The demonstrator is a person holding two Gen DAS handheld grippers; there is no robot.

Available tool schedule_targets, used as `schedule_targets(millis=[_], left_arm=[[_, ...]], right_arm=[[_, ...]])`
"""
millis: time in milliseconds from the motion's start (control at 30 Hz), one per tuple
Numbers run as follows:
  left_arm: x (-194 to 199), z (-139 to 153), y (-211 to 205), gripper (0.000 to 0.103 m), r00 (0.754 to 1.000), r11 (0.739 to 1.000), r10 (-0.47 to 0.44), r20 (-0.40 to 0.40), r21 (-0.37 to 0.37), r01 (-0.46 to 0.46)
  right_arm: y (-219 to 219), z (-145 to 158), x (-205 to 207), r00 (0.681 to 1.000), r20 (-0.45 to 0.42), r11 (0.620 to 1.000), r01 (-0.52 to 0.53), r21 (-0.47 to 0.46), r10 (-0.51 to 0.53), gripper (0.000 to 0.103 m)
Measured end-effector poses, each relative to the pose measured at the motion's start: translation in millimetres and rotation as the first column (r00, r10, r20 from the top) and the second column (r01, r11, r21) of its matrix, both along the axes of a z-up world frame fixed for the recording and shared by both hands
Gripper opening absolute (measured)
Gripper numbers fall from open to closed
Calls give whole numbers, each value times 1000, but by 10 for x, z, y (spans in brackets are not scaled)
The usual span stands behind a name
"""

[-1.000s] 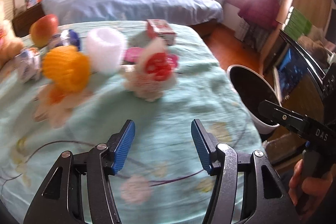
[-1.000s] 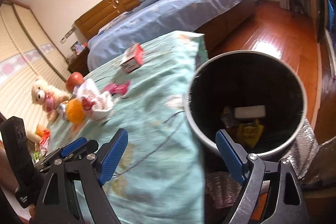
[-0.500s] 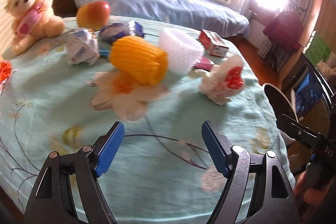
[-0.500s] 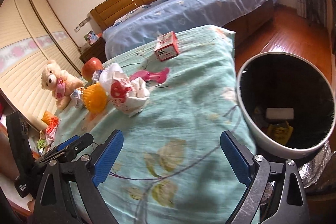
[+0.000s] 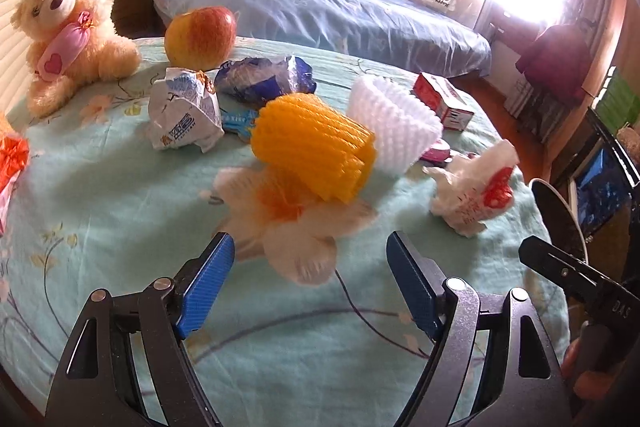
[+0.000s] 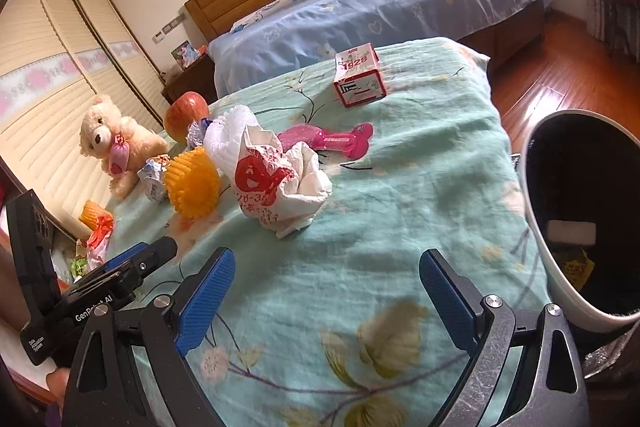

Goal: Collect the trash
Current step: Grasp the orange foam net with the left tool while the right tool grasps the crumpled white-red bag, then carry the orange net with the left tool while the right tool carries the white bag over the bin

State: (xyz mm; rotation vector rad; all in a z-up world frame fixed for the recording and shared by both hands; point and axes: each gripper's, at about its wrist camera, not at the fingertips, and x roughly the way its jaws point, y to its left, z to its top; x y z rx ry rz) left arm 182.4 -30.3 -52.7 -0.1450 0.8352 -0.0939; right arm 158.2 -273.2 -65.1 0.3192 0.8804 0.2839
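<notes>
Left edge of table: crumpled wrapper. Centre: orange foam net, light, springy, squashes; pinch across ribbed sides. Right: crumpled bag, soft, light; grab bunched top. Off right edge: bin. Left gripper has just widened, empty. Right gripper wide, empty.

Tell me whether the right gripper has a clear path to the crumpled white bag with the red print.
Probably yes: the right gripper is open and empty, and only bare tablecloth lies before the crumpled white bag.
</notes>
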Motion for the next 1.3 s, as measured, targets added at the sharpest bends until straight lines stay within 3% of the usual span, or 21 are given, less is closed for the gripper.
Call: schedule_targets(millis=[267,333,367,400,433,467,533,733,967,1300], left_arm=[[271,16,-5,80,1000,1000,11,2,10,-11],[325,-5,3,80,1000,1000,18,-2,7,-18],[326,-14,8,74,1000,1000,21,-3,1,-21],[336,-32,18,60,1000,1000,23,-6,-9,-23],[356,-54,25,53,1000,1000,19,-16,-18,-19],[370,-77,29,36,1000,1000,13,-28,-26,-14],[373,-113,39,16,999,999,-1,-44,-47,-1],[162,-31,28,14,1000,999,-16,9,-44,17],[-86,29,-62,13,999,997,-47,25,-62,48],[-320,124,-502,13,987,986,-155,40,-61,157]], right_arm=[[111,13,213,1000,4,1000,-22,-7,22,93],[163,13,274,1000,6,999,-28,-16,28,86],[190,8,306,999,5,999,-33,-19,33,83],[215,0,333,999,1,999,-38,-22,38,78],[243,-11,365,999,-3,999,-43,-24,43,74],[266,-23,388,999,-6,999,-46,-26,46,67],[298,-41,413,999,-9,998,-51,-31,51,41],[295,-13,308,998,12,997,-59,-45,59,33],[168,46,94,999,27,998,-39,-45,40,32],[-193,129,-171,998,46,999,42,-22,-41,32]])
